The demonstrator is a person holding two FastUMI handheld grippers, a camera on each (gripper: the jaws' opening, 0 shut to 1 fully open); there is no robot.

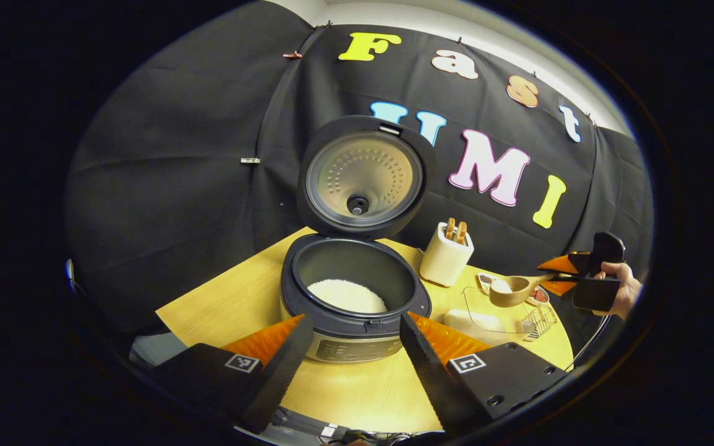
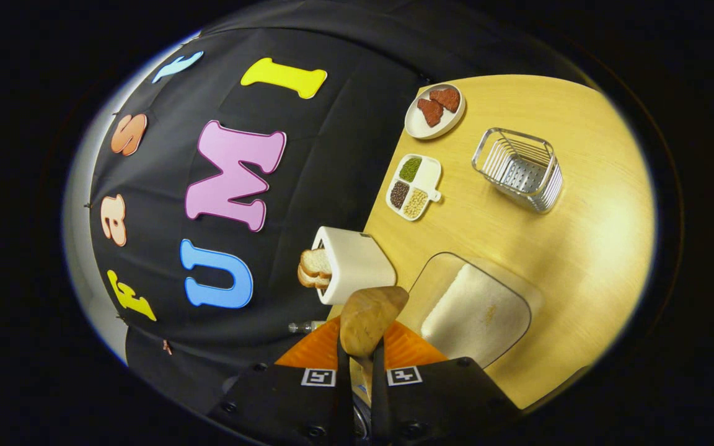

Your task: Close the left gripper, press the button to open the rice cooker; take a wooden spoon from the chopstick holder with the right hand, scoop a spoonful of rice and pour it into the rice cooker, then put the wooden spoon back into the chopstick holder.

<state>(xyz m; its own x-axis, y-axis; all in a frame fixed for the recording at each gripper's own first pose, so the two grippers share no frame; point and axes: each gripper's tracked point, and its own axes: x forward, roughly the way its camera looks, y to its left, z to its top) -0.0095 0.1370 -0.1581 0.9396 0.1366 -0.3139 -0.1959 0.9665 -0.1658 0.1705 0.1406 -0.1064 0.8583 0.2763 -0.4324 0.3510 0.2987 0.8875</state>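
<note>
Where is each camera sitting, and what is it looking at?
Left gripper view: rides on the left tongs, held low at the table's edge, facing the open rice cooker; its own two fingers stand apart at the bottom, and farther off a hand holds the right tongs.
Right gripper view: rides on the right tongs, tipped sideways above the table, facing the rice container; its fingers pinch the wooden spoon.
Both views share the wooden spoon, chopstick holder and wire basket.
</note>
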